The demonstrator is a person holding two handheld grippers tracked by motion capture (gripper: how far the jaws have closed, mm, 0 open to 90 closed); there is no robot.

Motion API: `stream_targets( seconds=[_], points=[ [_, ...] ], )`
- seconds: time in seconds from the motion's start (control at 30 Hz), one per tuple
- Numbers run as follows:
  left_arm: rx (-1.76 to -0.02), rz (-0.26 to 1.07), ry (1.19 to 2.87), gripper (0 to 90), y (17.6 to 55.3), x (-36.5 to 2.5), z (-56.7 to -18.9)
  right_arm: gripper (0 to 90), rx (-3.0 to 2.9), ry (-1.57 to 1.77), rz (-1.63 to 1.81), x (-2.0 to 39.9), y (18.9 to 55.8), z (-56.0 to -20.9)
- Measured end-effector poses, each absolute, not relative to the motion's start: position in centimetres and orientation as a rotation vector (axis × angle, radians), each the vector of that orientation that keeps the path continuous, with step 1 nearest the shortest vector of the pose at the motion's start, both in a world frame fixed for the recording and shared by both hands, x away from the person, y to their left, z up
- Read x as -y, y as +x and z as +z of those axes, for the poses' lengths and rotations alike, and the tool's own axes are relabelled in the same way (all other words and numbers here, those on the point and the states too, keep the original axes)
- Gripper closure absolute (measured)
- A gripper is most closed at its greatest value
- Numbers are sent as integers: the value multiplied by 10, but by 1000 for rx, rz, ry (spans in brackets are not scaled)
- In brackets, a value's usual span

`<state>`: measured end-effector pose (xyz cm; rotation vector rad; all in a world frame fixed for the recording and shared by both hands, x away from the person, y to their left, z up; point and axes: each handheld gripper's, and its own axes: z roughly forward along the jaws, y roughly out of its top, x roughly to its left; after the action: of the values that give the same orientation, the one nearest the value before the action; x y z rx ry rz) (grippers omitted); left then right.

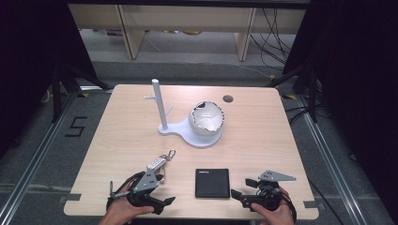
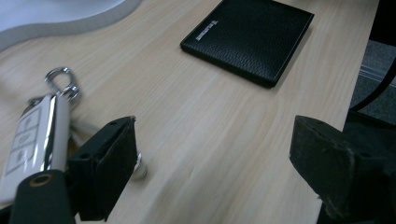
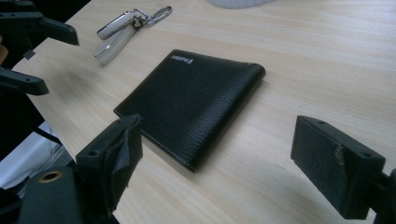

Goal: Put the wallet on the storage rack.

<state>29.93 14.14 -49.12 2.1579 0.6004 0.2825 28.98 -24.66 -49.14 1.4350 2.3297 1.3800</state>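
Where the high view looks down on the worktop (image 1: 117, 131), a black wallet (image 1: 212, 183) lies flat near the front edge, between the two tongs. Left tongs (image 1: 165, 202) sit at the wallet's left, just off its lower corner, not touching it. Right tongs (image 1: 240, 187) sit just beside the wallet's right edge, apart from it as far as can be told. A white key fob on a ring (image 1: 159, 161) lies just behind the left tongs. Farther back, a white stand with an upright post (image 1: 159, 110) carries a white bowl-like piece (image 1: 206, 118) on its base.

Left gripper view: left tongs (image 2: 212, 170) spread wide, bare worktop (image 2: 201, 116) between the jaws, nothing pinched. Key fob (image 2: 35, 135) lies just beside the left jaw, partly behind it; contact unclear. Wallet (image 2: 250, 37) lies ahead and to the right, well apart from the jaws. Edge of the white stand (image 2: 60, 18) at top left.

Right gripper view: right tongs (image 3: 217, 161) spread wide, holding nothing. Wallet (image 3: 191, 100) lies flat straight ahead, its near corner reaching in between the jaws, closer to the left jaw, not gripped. Key fob (image 3: 123, 30) lies beyond the wallet at upper left. Left tongs (image 3: 42, 51) show at the left edge, jaws parted
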Motion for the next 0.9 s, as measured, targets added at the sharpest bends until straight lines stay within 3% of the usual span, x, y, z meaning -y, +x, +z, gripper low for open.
stream_targets(
  seconds=[0.1,0.23,0.27,0.33,0.4,0.47,0.53,0.67,0.9],
  points=[
    [-572,281,2174,159,303,-132,-490,170,-2338,1443,1436,244,290,-491],
    [-562,270,2170,327,311,-118,-492,179,-2343,1431,1421,242,292,-490],
    [-550,257,2181,327,315,-113,-493,180,-2346,1440,1460,240,291,-489],
    [-481,268,2227,548,320,-106,-494,204,-2354,1455,1441,238,293,-490],
    [-476,273,2228,649,323,-102,-494,209,-2355,1404,1458,239,297,-491],
    [-486,263,2206,674,324,-99,-495,214,-2341,1425,1460,238,296,-491],
    [-485,232,2194,778,328,-91,-496,235,-2351,1443,1463,235,298,-491],
    [-465,226,2216,853,335,-78,-503,261,-2360,1441,1419,234,304,-494],
    [-437,212,2257,886,338,-64,-507,309,-2382,1512,1385,229,306,-496]
  ],
)
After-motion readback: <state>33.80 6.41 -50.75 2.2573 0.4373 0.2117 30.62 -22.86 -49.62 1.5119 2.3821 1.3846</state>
